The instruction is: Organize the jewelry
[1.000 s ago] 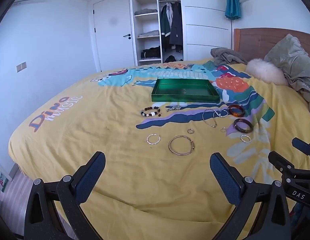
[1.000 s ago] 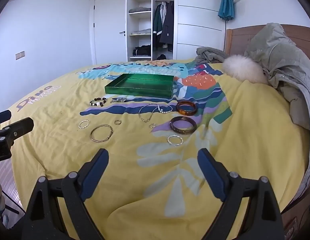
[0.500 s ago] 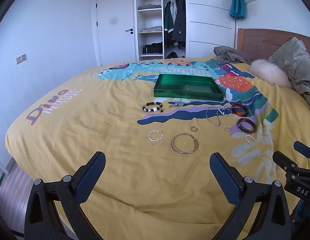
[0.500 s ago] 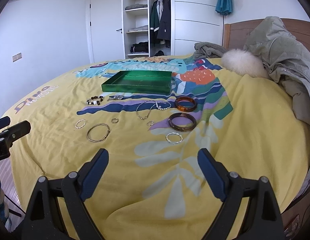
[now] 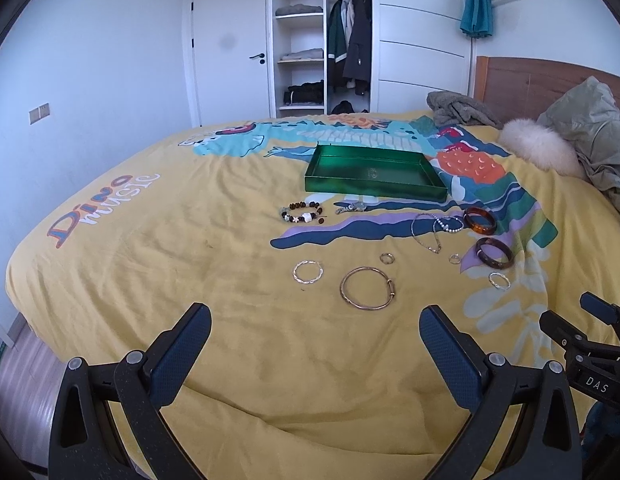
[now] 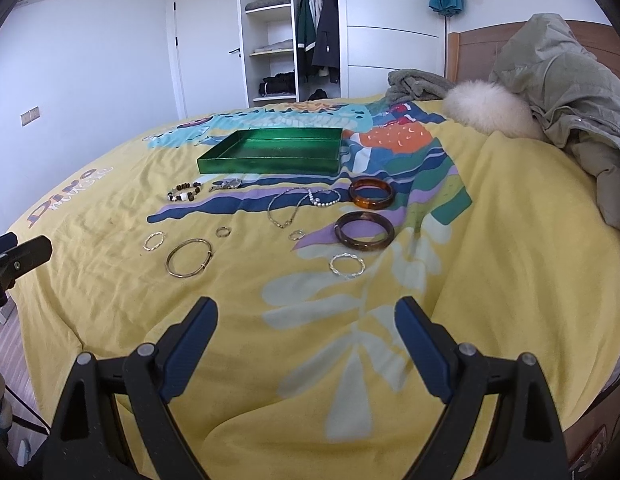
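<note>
I'm seeing bare yellow bedspread point(image 5: 158, 280) lying open ahead of both grippers. Farther in, the gold bangle point(image 5: 367, 289), twisted hoops point(image 5: 308, 271) and brown bangles point(image 6: 364, 231) are crowding the way to the green tray point(image 5: 373, 190); a coat point(image 6: 569, 92) is blocking the right side.

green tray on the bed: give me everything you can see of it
The green tray is a shallow rectangular box with low straight walls and a glossy, metallic-looking finish, possibly foil-covered card. It has no lid and nothing visible inside; a faint emblem marks its floor. It lies flat on the yellow bedspread, over the dinosaur print, beyond all the jewelry. The nearest pieces, a beaded bracelet and a small silver trinket, lie just in front of it, not touching. Neither claw is near it.
</note>
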